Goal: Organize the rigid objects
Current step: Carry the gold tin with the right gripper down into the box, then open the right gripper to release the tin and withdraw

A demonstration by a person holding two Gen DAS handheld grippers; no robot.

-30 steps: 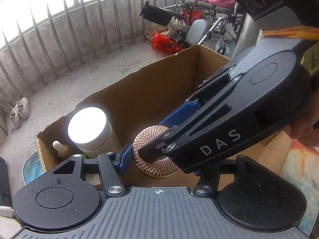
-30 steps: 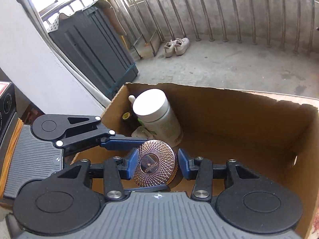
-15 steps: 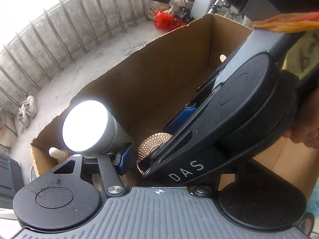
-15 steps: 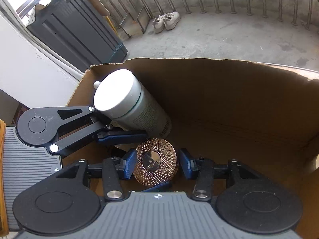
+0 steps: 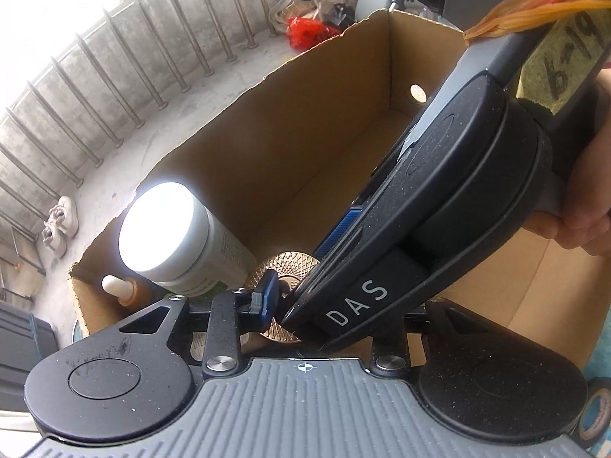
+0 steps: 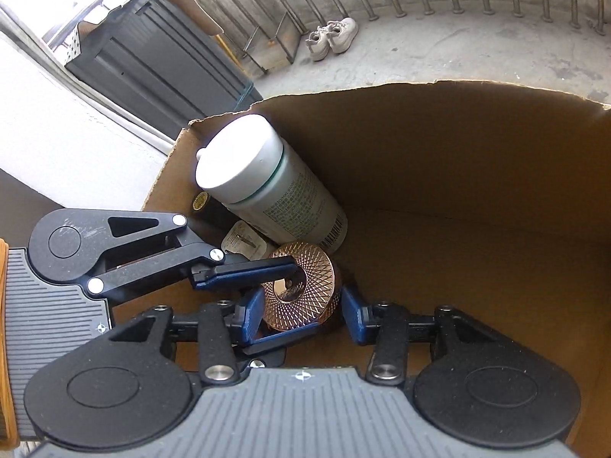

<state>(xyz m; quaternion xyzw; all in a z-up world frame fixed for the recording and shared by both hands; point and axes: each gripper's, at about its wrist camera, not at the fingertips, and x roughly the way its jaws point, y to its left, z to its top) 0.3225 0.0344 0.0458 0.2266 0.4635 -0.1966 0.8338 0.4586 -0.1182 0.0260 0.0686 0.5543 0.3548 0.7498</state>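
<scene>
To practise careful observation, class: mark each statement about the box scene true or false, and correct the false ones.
1. The white-lidded bottle is inside the cardboard box. True.
2. The copper patterned jar sits between the fingers of the right gripper. True.
3. The right gripper is clamped tight on the jar. False: a gap shows between the jar and that gripper's right finger.
4. The pair of shoes lies in the box. False: they are on the floor by the railing.
5. A small dropper bottle stands in the box corner beside the white-lidded bottle. True.
</scene>
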